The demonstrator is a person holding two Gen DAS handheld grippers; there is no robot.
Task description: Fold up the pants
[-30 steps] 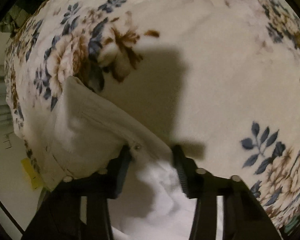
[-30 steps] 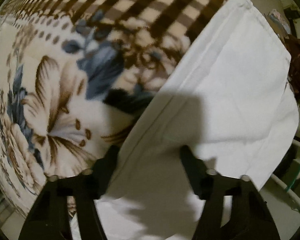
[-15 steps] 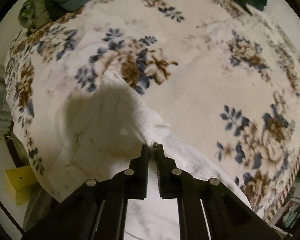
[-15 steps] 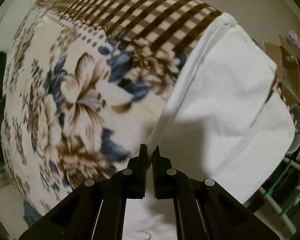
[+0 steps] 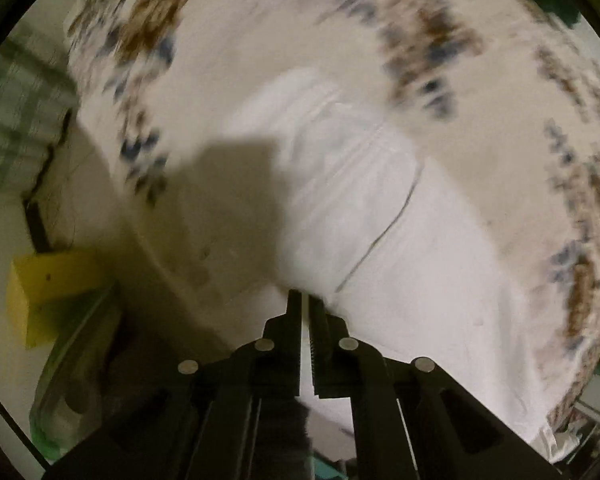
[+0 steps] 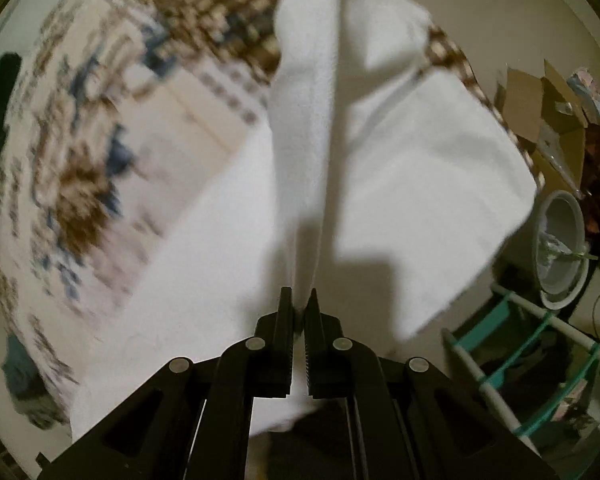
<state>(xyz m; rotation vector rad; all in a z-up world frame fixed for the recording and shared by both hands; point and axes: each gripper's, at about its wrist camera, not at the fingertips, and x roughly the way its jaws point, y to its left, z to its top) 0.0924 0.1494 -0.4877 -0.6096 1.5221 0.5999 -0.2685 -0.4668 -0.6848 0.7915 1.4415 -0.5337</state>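
White pants [image 5: 380,208] lie on a floral blanket [image 5: 480,92] spread over a bed. My left gripper [image 5: 305,300] is shut on an edge of the pants and holds it lifted above the bed. My right gripper [image 6: 299,298] is shut on another edge of the white pants [image 6: 412,168], which hang from it in a raised fold over the blanket [image 6: 100,152]. Both views are blurred by motion.
A yellow box [image 5: 40,292] sits on the floor left of the bed. In the right wrist view a white bucket [image 6: 562,248], cardboard boxes [image 6: 540,108] and a white-and-teal rack [image 6: 540,360] stand on the floor at right.
Both grippers closed on the pants' edges a second ago and have since lifted the cloth up off the blanket; the view has swung and pulled back from the bed.
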